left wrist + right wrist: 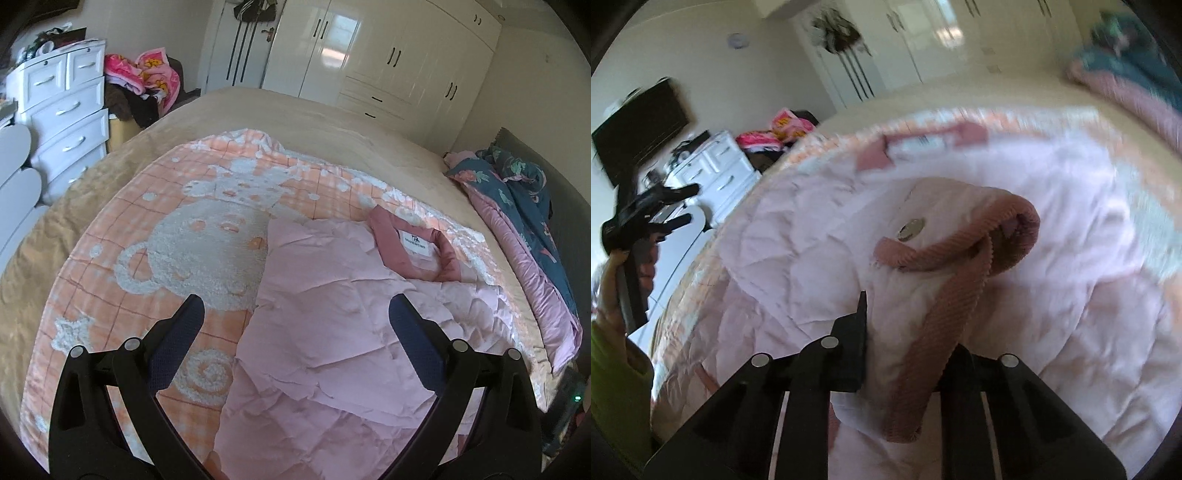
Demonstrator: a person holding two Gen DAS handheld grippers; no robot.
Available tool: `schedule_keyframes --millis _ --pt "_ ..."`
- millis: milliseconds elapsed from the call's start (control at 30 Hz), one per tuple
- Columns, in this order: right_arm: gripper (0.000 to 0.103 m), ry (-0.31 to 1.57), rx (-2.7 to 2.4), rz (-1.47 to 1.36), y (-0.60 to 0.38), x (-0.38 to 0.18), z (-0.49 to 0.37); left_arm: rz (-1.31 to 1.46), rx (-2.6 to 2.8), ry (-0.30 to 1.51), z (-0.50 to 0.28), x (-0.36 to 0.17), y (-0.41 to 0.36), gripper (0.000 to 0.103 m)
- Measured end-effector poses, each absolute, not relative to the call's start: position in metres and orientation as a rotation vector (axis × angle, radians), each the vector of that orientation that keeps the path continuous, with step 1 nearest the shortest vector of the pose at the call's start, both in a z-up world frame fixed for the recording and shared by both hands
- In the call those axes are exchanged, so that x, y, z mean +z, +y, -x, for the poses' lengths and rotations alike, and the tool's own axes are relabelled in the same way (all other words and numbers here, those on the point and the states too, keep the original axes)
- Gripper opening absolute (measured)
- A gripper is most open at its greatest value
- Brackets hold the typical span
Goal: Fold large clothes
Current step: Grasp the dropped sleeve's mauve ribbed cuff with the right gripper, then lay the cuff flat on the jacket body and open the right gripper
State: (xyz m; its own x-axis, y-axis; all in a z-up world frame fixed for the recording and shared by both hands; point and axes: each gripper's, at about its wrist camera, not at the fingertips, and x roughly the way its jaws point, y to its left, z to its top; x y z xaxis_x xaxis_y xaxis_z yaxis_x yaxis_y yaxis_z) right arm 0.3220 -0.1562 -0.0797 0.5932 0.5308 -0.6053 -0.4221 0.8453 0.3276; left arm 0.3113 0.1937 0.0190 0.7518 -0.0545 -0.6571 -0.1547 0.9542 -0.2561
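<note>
A pale pink quilted jacket (332, 314) lies spread on an orange-and-white blanket (166, 229) on the bed, its darker pink collar (417, 240) with a white label at the far right. My left gripper (295, 301) hovers open above the jacket's left edge, with nothing between its fingers. In the right wrist view, my right gripper (908, 321) is shut on a lifted fold of the jacket (1071, 277) at its ribbed pink trim (960, 295), near a metal snap (911, 229). The right finger is hidden behind the fabric. The left gripper (689, 206) shows raised at the far left, held in a hand.
The beige bed (314, 110) extends beyond the blanket. A rolled teal-and-pink quilt (517, 206) lies along its right side. A white chest of drawers (62, 110) and a heap of pink clothes (147, 77) stand left, a white wardrobe (388, 55) behind. A green sleeve (613, 369) is at lower left.
</note>
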Motion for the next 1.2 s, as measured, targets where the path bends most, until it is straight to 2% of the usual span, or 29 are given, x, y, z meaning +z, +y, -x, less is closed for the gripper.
schedule_keyframes --millis 200,400,1100,1133,1200 --pt "0.014 0.588 0.577 -0.054 -0.164 -0.008 -0.320 0.311 0.044 0.713 -0.316 0.019 0.190 0.094" --pt "0.014 0.537 0.543 -0.044 -0.172 0.033 -0.351 0.312 0.025 0.726 -0.325 0.014 0.180 0.094" --pt "0.014 0.712 0.421 -0.101 -0.187 -0.037 -0.409 0.168 -0.053 0.791 -0.345 -0.025 0.115 0.093" --pt "0.014 0.716 0.420 -0.103 -0.187 -0.038 -0.409 0.162 -0.053 0.791 -0.345 -0.026 0.114 0.093" --pt "0.015 0.725 0.415 -0.105 -0.188 -0.042 -0.410 0.166 -0.057 0.791 -0.345 -0.028 0.113 0.083"
